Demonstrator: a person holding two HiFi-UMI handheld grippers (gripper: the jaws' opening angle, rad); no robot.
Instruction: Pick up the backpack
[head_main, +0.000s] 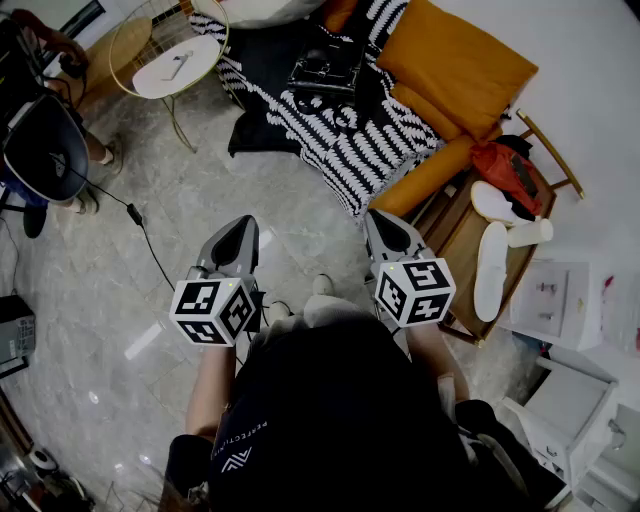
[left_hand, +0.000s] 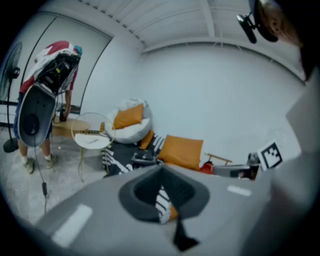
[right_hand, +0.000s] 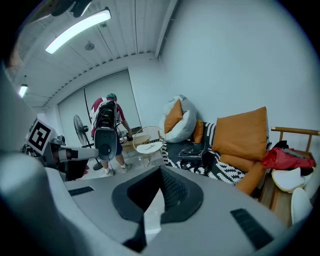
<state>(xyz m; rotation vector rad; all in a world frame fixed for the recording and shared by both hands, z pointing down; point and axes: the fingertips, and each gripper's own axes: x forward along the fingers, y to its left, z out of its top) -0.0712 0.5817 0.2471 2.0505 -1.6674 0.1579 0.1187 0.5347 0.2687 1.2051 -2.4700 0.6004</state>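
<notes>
A black backpack (head_main: 325, 70) lies on the sofa's black-and-white patterned blanket (head_main: 340, 130), far ahead of both grippers. It also shows small in the left gripper view (left_hand: 144, 158) and in the right gripper view (right_hand: 192, 151). My left gripper (head_main: 240, 228) and right gripper (head_main: 385, 222) are held side by side over the marble floor, pointing toward the sofa. Both are shut with nothing between their jaws. The left gripper's (left_hand: 161, 169) tips and the right gripper's (right_hand: 161, 170) tips meet in their own views.
Orange cushions (head_main: 455, 60) lean at the sofa's right end. A round white side table (head_main: 178, 65) stands at its left. A person with equipment (head_main: 45, 150) is at far left, with a cable (head_main: 140, 225) on the floor. A wooden rack (head_main: 470, 225) holds a red bag (head_main: 505, 170).
</notes>
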